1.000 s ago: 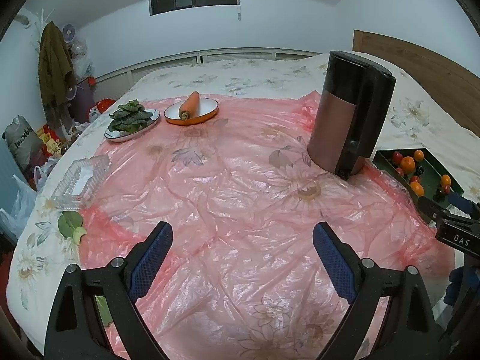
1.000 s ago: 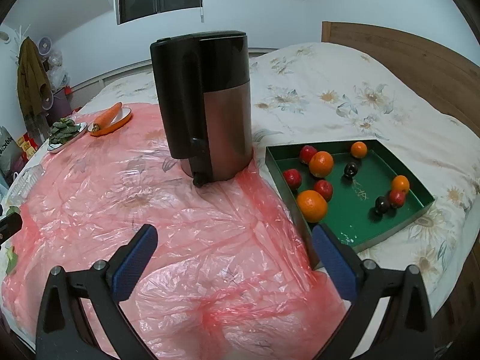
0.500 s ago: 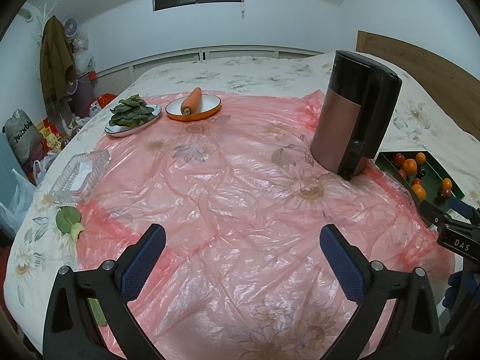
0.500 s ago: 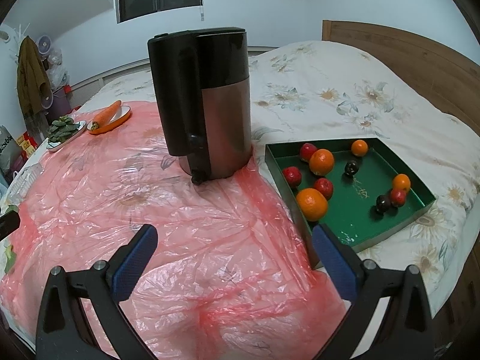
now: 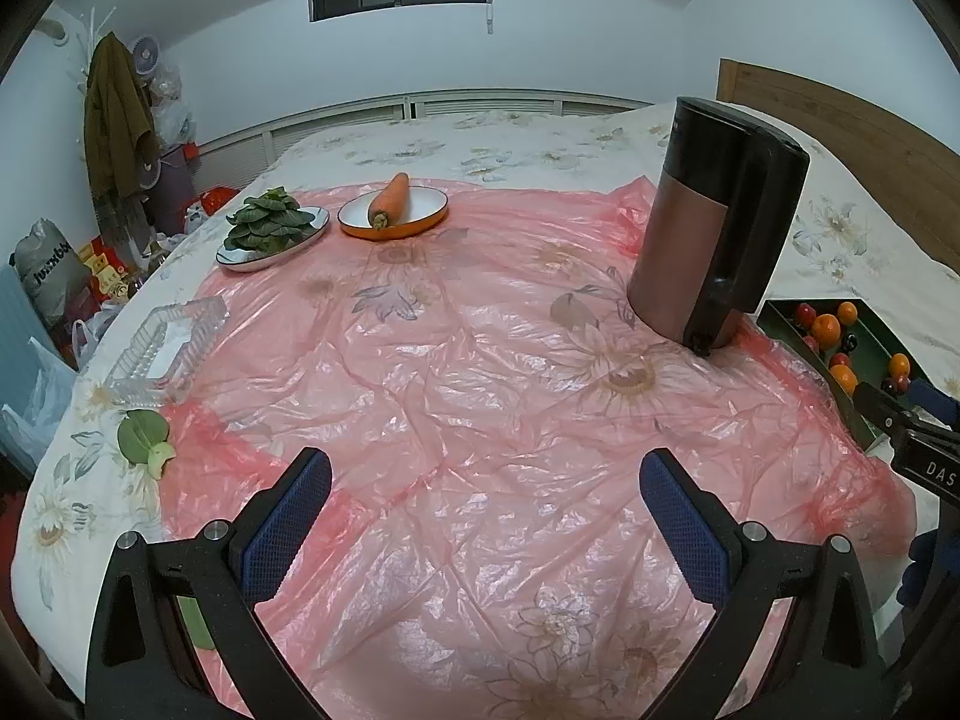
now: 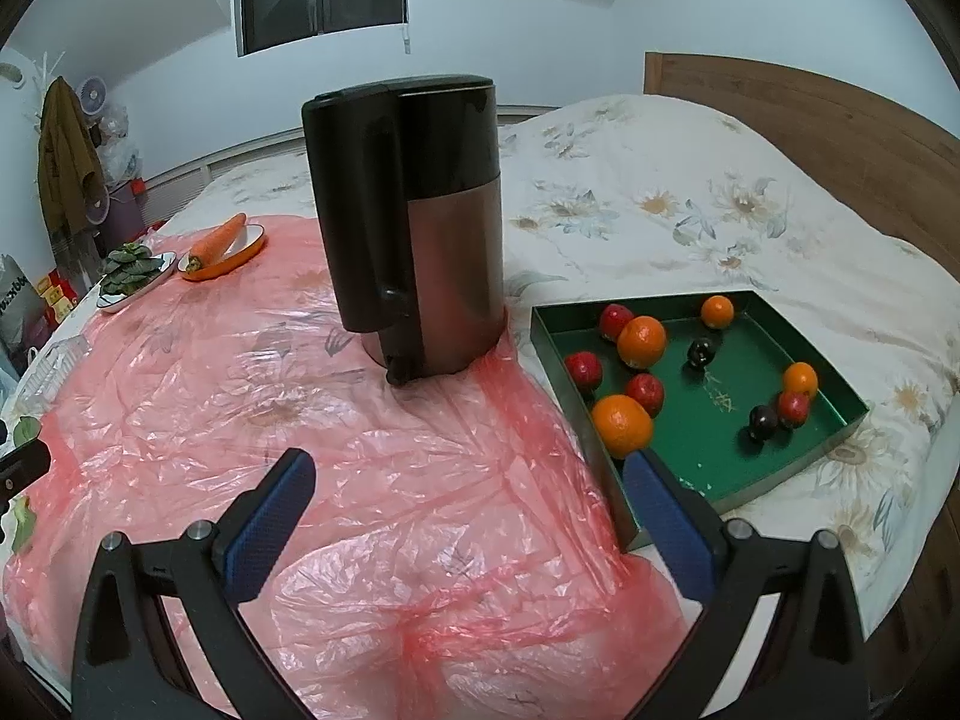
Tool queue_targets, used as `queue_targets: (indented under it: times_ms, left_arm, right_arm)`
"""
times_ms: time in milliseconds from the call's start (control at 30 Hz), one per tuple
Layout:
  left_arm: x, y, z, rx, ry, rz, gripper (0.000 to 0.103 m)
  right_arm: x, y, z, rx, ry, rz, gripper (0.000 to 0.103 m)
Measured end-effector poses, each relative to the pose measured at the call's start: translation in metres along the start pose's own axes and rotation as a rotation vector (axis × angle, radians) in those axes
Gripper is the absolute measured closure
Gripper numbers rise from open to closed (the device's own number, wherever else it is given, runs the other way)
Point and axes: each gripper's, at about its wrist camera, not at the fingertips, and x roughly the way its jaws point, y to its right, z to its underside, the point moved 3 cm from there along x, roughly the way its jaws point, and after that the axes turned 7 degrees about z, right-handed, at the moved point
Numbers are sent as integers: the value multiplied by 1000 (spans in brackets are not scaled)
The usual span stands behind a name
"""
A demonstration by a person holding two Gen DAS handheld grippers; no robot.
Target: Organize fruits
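Left wrist view: the left gripper [image 5: 485, 501] has its jaws spread wide, w/ nothing between the blue pads [image 5: 287, 525]; it hangs over the pink plastic sheet [image 5: 480, 360] that covers the floral bedspread [image 5: 540, 138]. A black-and-copper juicer [image 5: 714, 228] stands upright on the sheet at right. Behind it, at the right edge, the green tray [image 5: 780, 315] lies on the bedspread; only part of it shows. Far side of the sheet: a carrot [image 5: 390, 201] lies across an orange-rimmed dish [image 5: 420, 222], and just left of it is a plate of leafy greens [image 5: 270, 228]. A clear plastic container [image 5: 165, 348] sits at the sheet's left edge, w/ a loose green leaf [image 5: 141, 432] near it on the bedspread. Part of the right gripper [image 5: 906, 420] enters at the right edge.

Right wrist view: the right gripper [image 6: 468, 501] is also fully apart and empty, blue pads [image 6: 270, 519] over the sheet; its right finger overlaps the tray's near corner in the picture. The fruits are all in the green tray, just right of the juicer. A large orange [image 6: 622, 425] sits at the near left wall, another orange [image 6: 642, 341] further back, and two small oranges [image 6: 717, 311] are toward the far and right sides. Red fruits [image 6: 645, 393] and two dark plums [image 6: 700, 351] are scattered between them, mostly apart from each other. Tray floor at the near right corner is bare.
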Motion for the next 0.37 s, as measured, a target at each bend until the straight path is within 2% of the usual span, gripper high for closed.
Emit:
queue_targets:
  times_ms: [367]
  left_arm:
    - [-3, -5, -1, -15, 8, -5, 2]
  right_arm:
    - [-2, -1, 0, -3, 4, -6, 0]
